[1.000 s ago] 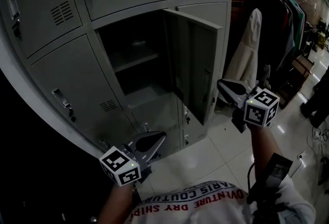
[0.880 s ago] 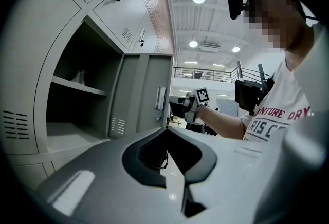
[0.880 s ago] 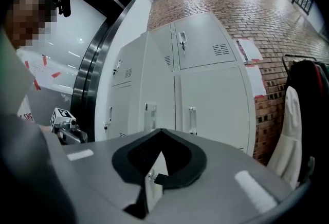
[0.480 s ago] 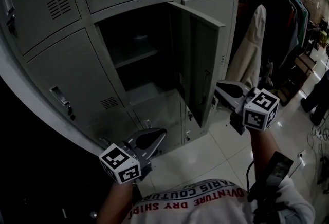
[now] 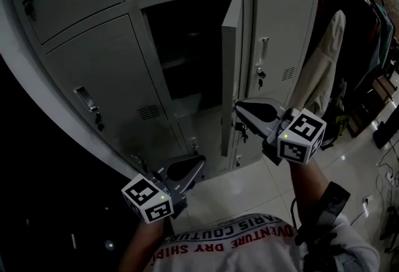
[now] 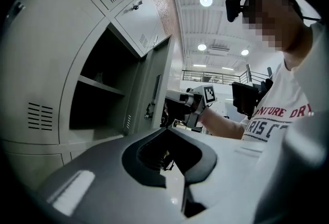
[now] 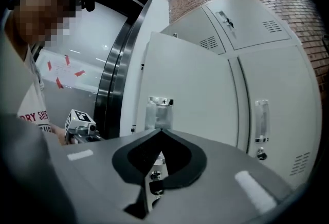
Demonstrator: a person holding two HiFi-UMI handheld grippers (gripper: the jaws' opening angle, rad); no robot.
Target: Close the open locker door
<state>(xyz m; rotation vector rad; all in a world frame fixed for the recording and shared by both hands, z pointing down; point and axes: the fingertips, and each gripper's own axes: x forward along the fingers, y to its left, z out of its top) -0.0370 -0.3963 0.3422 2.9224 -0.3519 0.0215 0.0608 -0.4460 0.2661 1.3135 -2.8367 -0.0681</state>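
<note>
Locker door ajar, swung well out from its dark compartment. From the head view it is seen almost edge-on. A shelf shows inside the compartment, left of the door.

Right gripper: jaws together, nothing between them. The tips are at the door's outer face, low on the door. In the right gripper view the door fills the space ahead, with its handle plate just past the tips. Contact with the door can't be confirmed.

Left gripper: jaws together and empty. It is held left of the door and below its lower edge, well apart from it, over the tiled floor.

Pale coat hangs right of the door.
</note>
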